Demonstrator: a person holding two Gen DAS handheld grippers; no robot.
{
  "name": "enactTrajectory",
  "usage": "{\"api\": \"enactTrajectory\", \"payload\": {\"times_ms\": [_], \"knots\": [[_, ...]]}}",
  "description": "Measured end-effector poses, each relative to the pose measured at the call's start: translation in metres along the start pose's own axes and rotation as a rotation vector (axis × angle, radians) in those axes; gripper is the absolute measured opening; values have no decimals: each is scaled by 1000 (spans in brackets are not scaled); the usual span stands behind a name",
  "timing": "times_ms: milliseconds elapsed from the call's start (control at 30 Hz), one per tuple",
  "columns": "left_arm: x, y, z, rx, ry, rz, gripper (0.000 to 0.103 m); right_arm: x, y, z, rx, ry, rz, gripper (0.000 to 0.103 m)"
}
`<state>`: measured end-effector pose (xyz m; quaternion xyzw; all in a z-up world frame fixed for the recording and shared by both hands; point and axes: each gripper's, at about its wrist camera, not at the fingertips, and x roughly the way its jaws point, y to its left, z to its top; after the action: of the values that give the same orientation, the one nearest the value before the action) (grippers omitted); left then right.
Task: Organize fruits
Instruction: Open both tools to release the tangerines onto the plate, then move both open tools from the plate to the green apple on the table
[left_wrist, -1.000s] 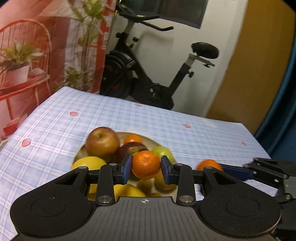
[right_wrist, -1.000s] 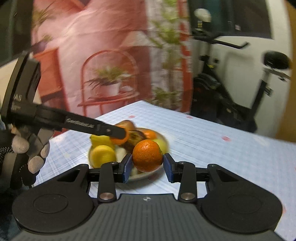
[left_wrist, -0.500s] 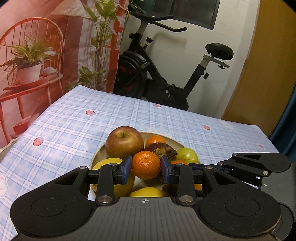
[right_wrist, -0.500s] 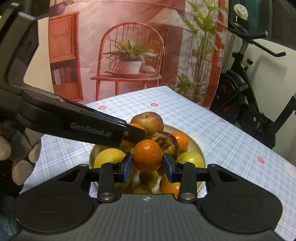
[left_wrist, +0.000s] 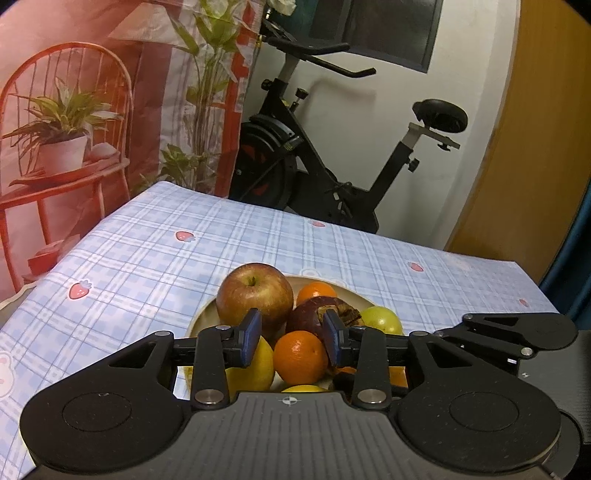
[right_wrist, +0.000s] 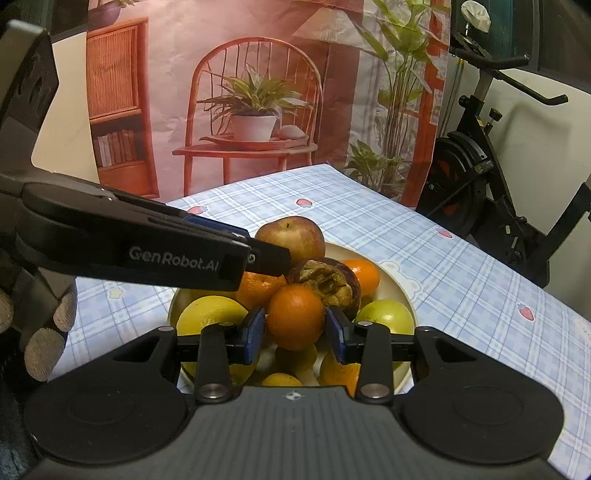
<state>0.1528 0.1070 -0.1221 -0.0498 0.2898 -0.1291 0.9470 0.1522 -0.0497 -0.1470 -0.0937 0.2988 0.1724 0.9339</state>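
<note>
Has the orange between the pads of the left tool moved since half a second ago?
Yes. The orange sits lower, below the opening pads, resting among the fruit in the bowl.

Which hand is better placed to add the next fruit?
Right. The right gripper grips an orange over the bowl; the left gripper is opening its jaws, clear of a tangerine.

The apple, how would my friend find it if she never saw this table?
Look at the checked tablecloth and find the pale plate piled with fruit. At the plate's far edge, nearest the exercise bike, sits the apple. It is the biggest fruit there, red-brown with a stem dimple on top, unlike the smooth oranges and yellow-green fruit.
</note>
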Motion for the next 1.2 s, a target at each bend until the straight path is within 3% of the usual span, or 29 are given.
{"api": "enactTrajectory", "payload": {"times_ms": [267, 533, 1200], "knots": [[-11, 0, 1, -23, -47, 19, 42, -15, -3, -4, 24, -29, -22, 40], [-18, -14, -2, 0, -57, -10, 46, -57, -25, -21, 128, -69, -72, 40], [-25, -93, -24, 147, 55, -229, 49, -185, -67, -100, 287, -96, -258, 40]]}}
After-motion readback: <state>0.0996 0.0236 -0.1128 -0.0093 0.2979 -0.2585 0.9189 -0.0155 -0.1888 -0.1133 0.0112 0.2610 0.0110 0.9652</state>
